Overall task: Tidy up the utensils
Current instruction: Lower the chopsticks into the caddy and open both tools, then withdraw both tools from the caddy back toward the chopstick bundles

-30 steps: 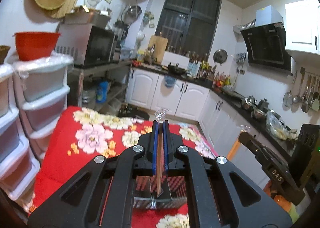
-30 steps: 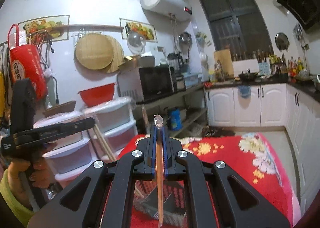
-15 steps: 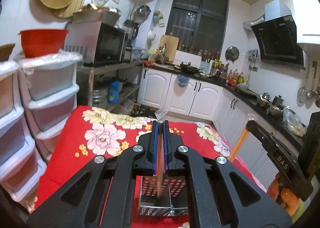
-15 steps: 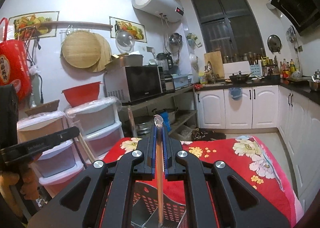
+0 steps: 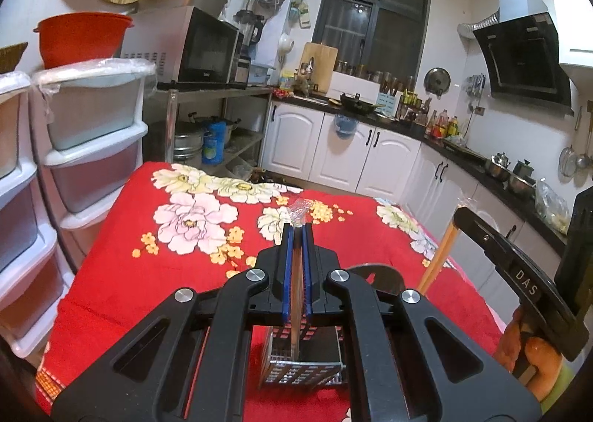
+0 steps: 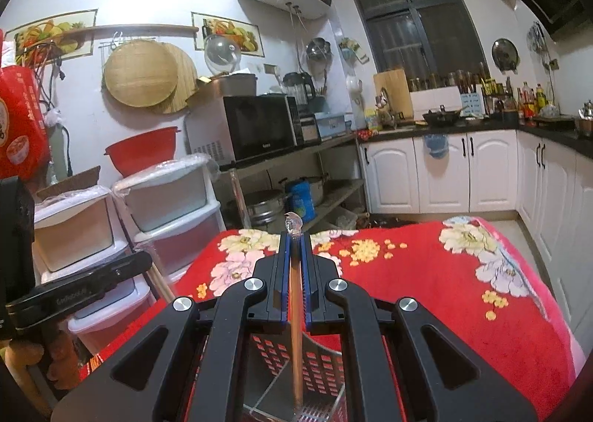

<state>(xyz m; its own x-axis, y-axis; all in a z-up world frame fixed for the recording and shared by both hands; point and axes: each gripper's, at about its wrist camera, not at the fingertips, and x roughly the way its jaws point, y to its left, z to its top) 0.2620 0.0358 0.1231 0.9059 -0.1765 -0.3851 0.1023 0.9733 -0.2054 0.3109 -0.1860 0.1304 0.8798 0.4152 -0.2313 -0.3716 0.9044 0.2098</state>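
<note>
In the left wrist view my left gripper [image 5: 296,233] is shut on a wooden chopstick [image 5: 295,296] in a clear wrapper. The stick stands upright and its lower end points into a perforated metal utensil holder [image 5: 318,370] on the red floral cloth. My right gripper [image 6: 295,238] is likewise shut on a second chopstick [image 6: 296,329], whose lower end hangs over the same holder [image 6: 322,362]. Each gripper shows in the other's view: the right gripper [image 5: 515,273] with its chopstick [image 5: 439,259] at the right, the left gripper [image 6: 81,288] at the left edge.
The table with the red flowered cloth [image 5: 185,221] stands beside stacked plastic drawers [image 5: 89,147] on the left. A shelf with a microwave [image 5: 200,47] and white kitchen cabinets [image 5: 355,151] lie beyond. A person's hand [image 5: 533,351] grips the right tool.
Both grippers have come down toward the table with their chopsticks still held. The metal holder now sits closer beneath them, and the sticks' lower ends reach its opening.
</note>
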